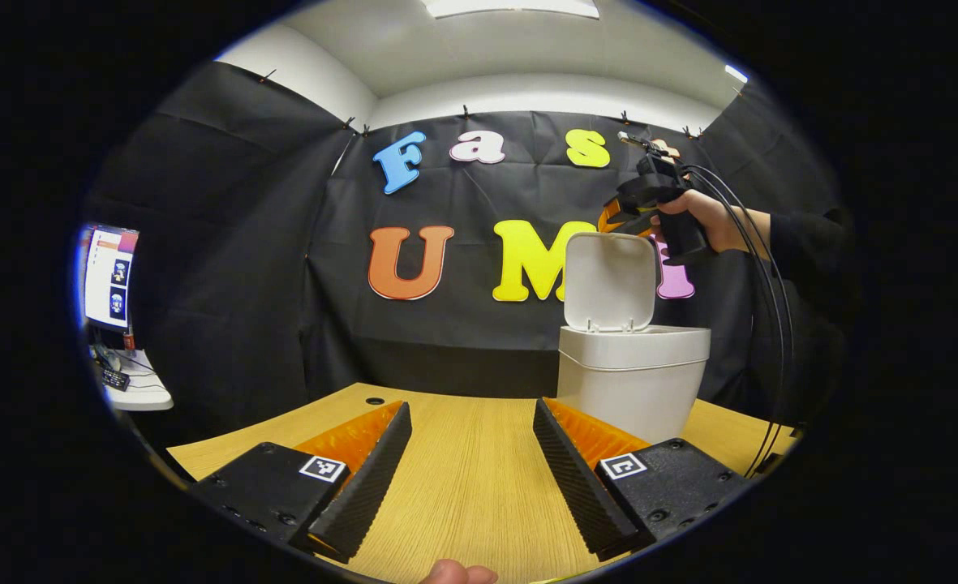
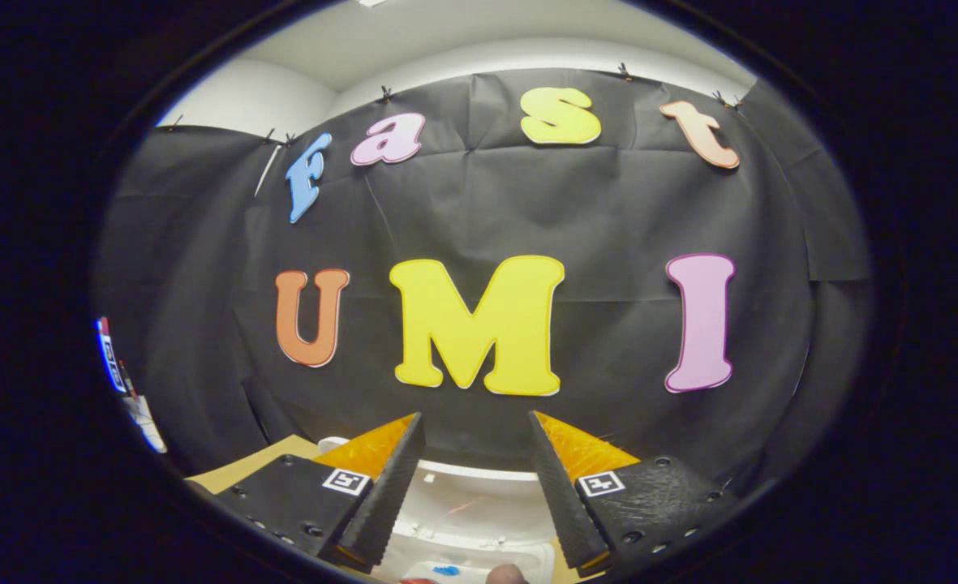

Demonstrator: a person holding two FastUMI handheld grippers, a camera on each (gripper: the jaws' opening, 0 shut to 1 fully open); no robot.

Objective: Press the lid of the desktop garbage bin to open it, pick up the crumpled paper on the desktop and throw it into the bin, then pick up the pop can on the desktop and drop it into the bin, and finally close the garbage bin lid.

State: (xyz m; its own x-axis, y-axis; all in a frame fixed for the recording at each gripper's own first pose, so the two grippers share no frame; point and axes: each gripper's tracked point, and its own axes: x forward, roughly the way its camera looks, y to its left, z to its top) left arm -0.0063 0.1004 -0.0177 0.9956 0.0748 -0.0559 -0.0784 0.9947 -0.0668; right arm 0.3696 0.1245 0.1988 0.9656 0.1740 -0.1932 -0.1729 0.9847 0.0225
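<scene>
Left gripper (image 1: 470,442): your fingers stand wide apart with nothing between them, low over the light wooden tabletop (image 1: 470,495).
Right gripper (image 2: 474,454): your fingers are spread apart and grip nothing; they hang directly above the open bin, pointing toward the booth's black cloth wall (image 2: 608,211). In the left gripper view you see this gripper (image 1: 620,215) held high by your right hand (image 1: 706,219) in a dark sleeve (image 1: 811,243), just above the top edge of the raised lid, with black cables (image 1: 771,324) looping down from it.
White plastic desktop garbage bin (image 1: 633,381): it stands on the tabletop to the right of your left fingers, close to the right one, in front of the cloth wall.
Lid (image 1: 608,280): it is swung up and stands nearly upright on its hinges at the back of the bin, so the bin is open.
Bin interior (image 2: 479,519): in the right gripper view you look down into the white inside between your fingers; a small blue patch (image 2: 446,570) shows at the bottom edge, too little of it to tell what it is.
Far left: a lit monitor (image 1: 109,276) on a white side desk (image 1: 138,393), well apart from the bin.
</scene>
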